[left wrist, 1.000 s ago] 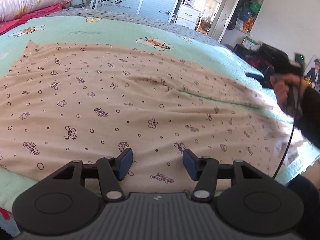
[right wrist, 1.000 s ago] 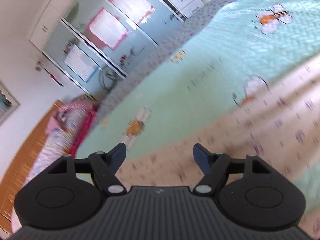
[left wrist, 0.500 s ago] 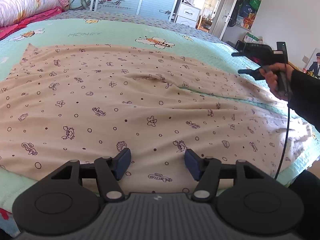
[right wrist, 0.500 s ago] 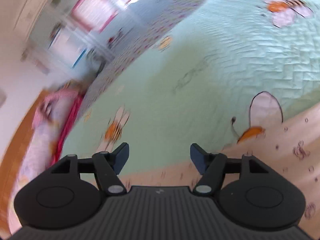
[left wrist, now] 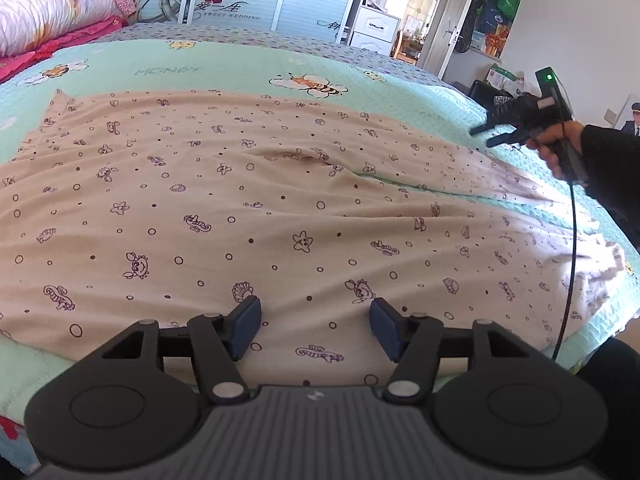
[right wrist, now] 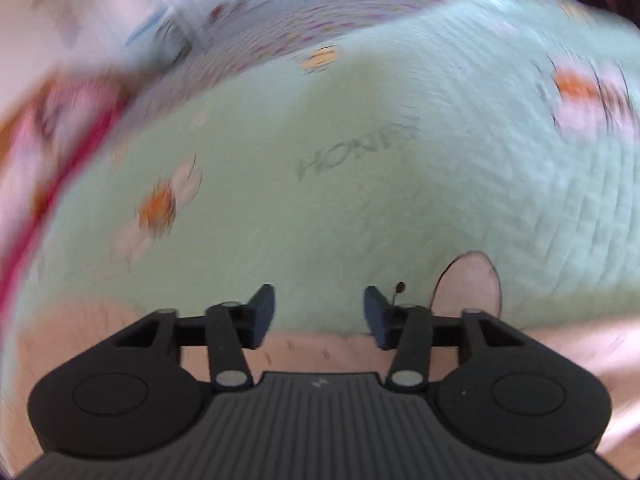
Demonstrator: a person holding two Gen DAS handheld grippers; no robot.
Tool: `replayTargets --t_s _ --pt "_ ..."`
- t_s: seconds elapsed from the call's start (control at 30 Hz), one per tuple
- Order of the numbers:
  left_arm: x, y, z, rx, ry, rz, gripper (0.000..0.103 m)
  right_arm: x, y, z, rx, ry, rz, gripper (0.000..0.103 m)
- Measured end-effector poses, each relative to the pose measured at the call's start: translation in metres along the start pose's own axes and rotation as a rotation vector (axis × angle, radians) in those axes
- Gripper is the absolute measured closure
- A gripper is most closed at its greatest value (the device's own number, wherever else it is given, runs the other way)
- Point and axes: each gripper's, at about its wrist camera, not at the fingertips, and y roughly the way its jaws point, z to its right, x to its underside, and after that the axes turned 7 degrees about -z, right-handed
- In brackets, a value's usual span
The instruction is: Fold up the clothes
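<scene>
Holds the left gripper (left wrist: 315, 324) open and empty over the near edge of the peach garment (left wrist: 280, 200) spread flat on the bed (left wrist: 240, 68), brings the right gripper (right wrist: 319, 314) across to the garment's far right edge, jaws closing on nothing yet, likely for a fold.

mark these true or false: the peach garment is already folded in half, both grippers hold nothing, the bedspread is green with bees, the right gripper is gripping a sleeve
1. The peach garment is already folded in half. False: it lies spread out flat on the bedspread.
2. Both grippers hold nothing. True: the left gripper hovers open over the near hem, and the right gripper, its jaws closing, has only air between them.
3. The bedspread is green with bees. True.
4. The right gripper is gripping a sleeve. False: it hangs above the cloth's far edge, touching nothing.
</scene>
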Motion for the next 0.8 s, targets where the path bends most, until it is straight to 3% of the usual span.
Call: replayTargets --t_s 0.07,0.13,0.43,0.47,0.63,0.8 --pt "0.0 0.0 0.0 0.002 0.0 0.002 0.037 0.001 0.001 -0.016 0.153 -0.217 -0.031 0.049" --pt "0.0 0.001 0.001 0.002 -0.001 0.002 0.037 0.003 0.004 -0.023 0.197 -0.37 -0.07 0.049" --pt "0.0 0.004 0.004 -0.01 0.021 -0.001 0.035 0.008 0.025 -0.044 0.095 -0.76 -0.256 0.054" --pt "0.0 0.004 0.005 -0.011 0.023 0.0 0.034 0.007 0.025 -0.046 0.084 -0.778 -0.27 0.055" --pt "0.0 0.006 0.008 -0.017 0.038 0.003 0.031 0.003 0.025 -0.05 0.029 -0.828 -0.334 0.101" --pt "0.001 0.006 0.009 -0.022 0.047 0.002 0.031 -0.012 0.021 -0.043 0.069 -0.791 -0.285 0.102"
